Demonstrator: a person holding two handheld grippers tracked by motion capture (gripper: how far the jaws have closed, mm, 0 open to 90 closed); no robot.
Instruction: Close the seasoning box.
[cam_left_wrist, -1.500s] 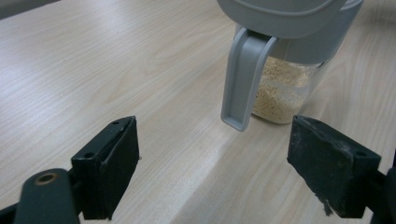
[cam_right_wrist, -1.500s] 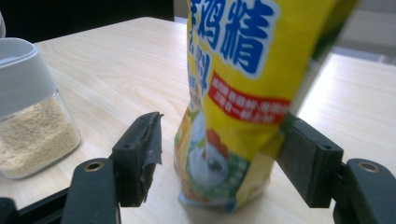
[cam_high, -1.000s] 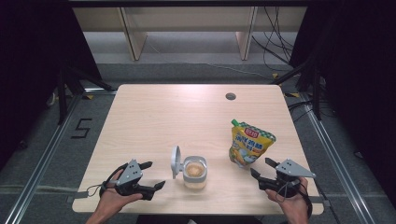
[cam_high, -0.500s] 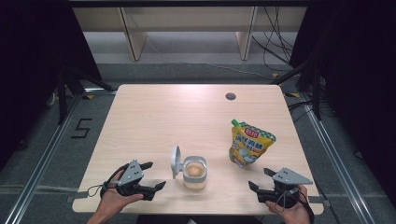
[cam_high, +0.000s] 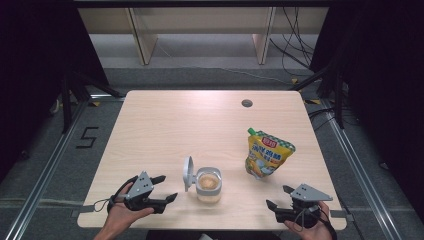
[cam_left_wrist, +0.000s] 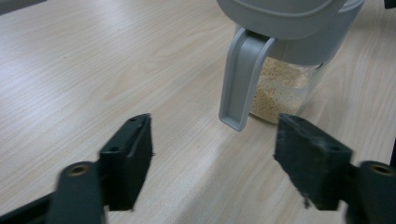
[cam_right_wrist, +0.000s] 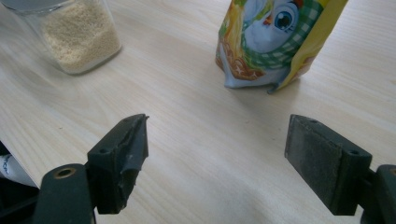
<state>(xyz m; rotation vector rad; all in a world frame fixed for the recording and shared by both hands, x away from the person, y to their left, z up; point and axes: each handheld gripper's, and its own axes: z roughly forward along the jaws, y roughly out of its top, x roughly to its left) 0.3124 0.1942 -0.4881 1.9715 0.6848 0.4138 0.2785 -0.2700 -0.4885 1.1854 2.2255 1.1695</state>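
A clear jar (cam_high: 208, 184) of pale grains stands near the table's front edge, with its grey lid (cam_high: 188, 172) flipped up on the left. A yellow spouted pouch (cam_high: 267, 155) with a cartoon print stands to its right. My left gripper (cam_high: 167, 187) lies left of the jar and points at it. It is open, its jaws have just been closing, and nothing is between them. In the left gripper view the jar (cam_left_wrist: 285, 88) sits just beyond the gripper (cam_left_wrist: 219, 158). My right gripper (cam_high: 278, 196) is open and empty in front of the pouch (cam_right_wrist: 275, 42).
The wooden table (cam_high: 200, 125) has a cable hole (cam_high: 246, 103) at its back right. Dark floor, rails and cables surround it. The right gripper view also shows the jar (cam_right_wrist: 79, 37) at upper left. Both hands rest close to the front edge.
My right gripper has drawn back a little toward the front edge, away from the pouch. The left hand, the jar and the pouch have stayed in place.
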